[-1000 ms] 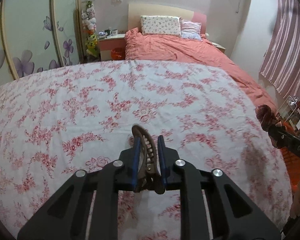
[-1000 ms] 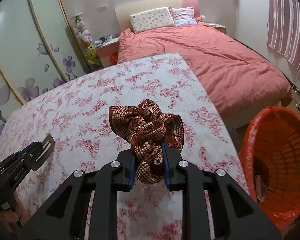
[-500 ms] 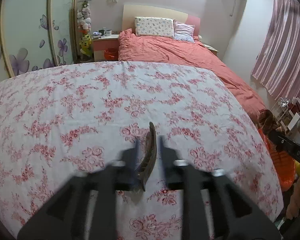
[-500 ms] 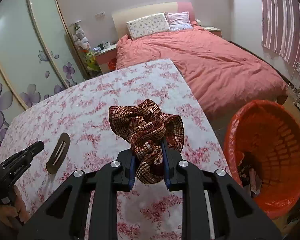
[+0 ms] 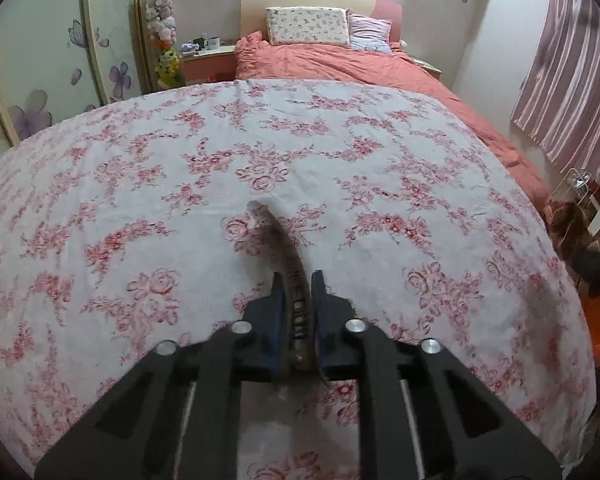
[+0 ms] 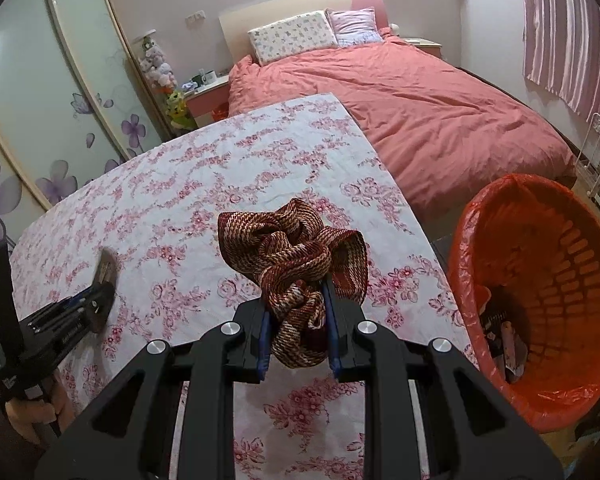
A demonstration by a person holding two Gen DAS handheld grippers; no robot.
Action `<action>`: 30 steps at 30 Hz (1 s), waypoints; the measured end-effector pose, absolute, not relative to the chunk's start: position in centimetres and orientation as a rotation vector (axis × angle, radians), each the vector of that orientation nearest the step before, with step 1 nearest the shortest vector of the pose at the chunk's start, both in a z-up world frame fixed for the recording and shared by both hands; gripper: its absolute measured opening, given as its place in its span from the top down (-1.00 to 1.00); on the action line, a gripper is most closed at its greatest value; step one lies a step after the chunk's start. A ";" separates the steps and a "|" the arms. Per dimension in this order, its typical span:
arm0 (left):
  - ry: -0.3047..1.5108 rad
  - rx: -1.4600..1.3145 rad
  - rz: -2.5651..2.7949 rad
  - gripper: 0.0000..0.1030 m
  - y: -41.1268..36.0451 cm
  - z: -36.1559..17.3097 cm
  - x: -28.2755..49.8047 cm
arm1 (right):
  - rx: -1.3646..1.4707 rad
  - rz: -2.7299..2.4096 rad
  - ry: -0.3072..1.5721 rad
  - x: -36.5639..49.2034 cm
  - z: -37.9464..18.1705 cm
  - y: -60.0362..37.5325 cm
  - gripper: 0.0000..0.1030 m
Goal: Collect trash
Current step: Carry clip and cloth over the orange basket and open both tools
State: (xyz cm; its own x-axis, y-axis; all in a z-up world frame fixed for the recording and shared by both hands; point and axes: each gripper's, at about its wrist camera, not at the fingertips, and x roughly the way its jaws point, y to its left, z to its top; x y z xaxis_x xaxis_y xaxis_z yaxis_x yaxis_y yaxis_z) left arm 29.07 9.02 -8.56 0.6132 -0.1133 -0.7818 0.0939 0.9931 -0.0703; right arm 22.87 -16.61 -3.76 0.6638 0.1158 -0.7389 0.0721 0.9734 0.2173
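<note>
Left wrist view shows what has just happened: half a second back the left tongs point(image 5: 294, 292) had let go and the brown hair clip point(image 5: 286, 264) stood loose between their spread pads above the floral cover; the jaws have just been closing and are now clamped on the clip again, lower on its body, its curved tip touching or just off the cloth. I'd read that as a regrip after a slip, so the clip is secured but still over the bench point(image 5: 140, 184), well away from the bin.

From the right wrist view, the right tongs point(image 6: 296, 320) are pinched on the bunched maroon woven scrunchie point(image 6: 296, 256), just as a second ago, and they have drifted sideways so the orange-lined bin point(image 6: 476, 240) beside the bench corner now fills more of the picture. Some scraps already lie inside it. The scrunchie hangs over the bench edge, near the rim but not yet above the opening.

Both tools point steeply downward. The left one, held in a hand point(image 6: 32, 412) at the lower left, sits low over the cloth; the right is carried higher.
</note>
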 end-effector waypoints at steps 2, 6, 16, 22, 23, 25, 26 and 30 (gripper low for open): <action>0.895 -0.016 -0.126 0.73 8.9 -8.6 28.9 | 0.239 0.026 0.848 22.7 -3.9 -16.7 0.57; 0.873 -0.034 -0.135 0.73 9.1 -7.9 28.3 | 0.238 0.025 0.845 22.7 -3.8 -16.7 0.57; 0.772 -0.019 -0.159 0.73 8.1 -2.6 26.9 | 0.254 0.028 0.771 21.3 -1.4 -17.1 0.57; 0.718 0.007 -0.199 0.73 5.9 0.5 25.6 | 0.270 0.023 0.714 20.1 0.7 -17.9 0.57; 0.709 0.011 -0.209 0.73 5.4 1.0 25.3 | 0.273 0.021 0.704 19.8 1.0 -18.1 0.57; 0.694 0.020 -0.225 0.73 4.6 1.7 24.8 | 0.276 0.016 0.689 19.4 1.4 -18.4 0.57; 0.688 0.023 -0.233 0.73 4.2 2.1 24.5 | 0.278 0.013 0.682 19.1 1.6 -18.7 0.57; 0.664 0.034 -0.273 0.73 2.2 3.4 23.6 | 0.290 -0.003 0.661 18.2 2.1 -19.6 0.57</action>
